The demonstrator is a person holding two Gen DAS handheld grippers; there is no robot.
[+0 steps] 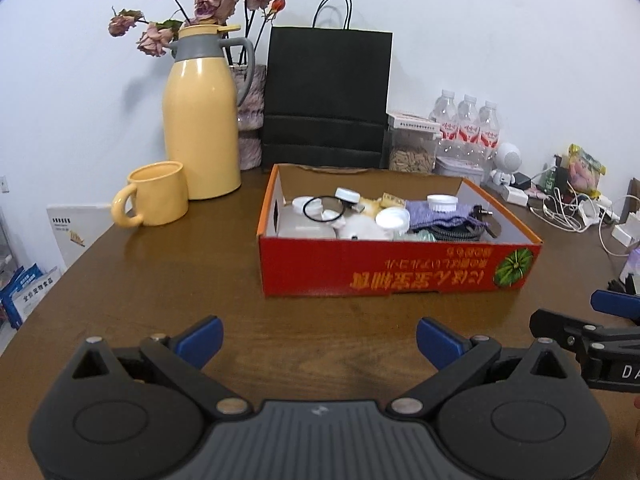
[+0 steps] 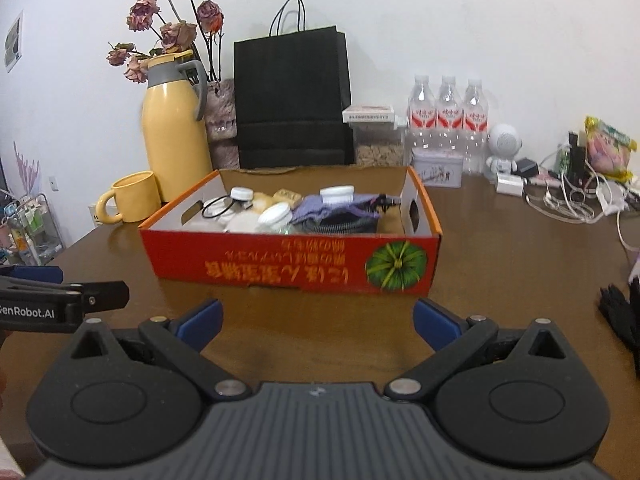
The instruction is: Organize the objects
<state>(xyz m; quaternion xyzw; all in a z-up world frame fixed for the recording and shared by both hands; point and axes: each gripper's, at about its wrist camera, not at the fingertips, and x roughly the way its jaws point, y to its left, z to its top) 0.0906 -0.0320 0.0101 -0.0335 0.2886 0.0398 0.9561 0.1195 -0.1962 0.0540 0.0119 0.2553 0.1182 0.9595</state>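
You held the left gripper (image 1: 319, 340) and right gripper (image 2: 318, 324) empty, fingers spread apart, short of the red box (image 1: 400, 272) holding the small objects (image 1: 380, 216), so either sorting start or finish fits.

The right claw (image 2: 316, 324) hangs wide open over the brown tabletop (image 2: 500, 280); straight ahead sits the red box (image 2: 296, 264), the left claw (image 2: 60, 284) beside it.
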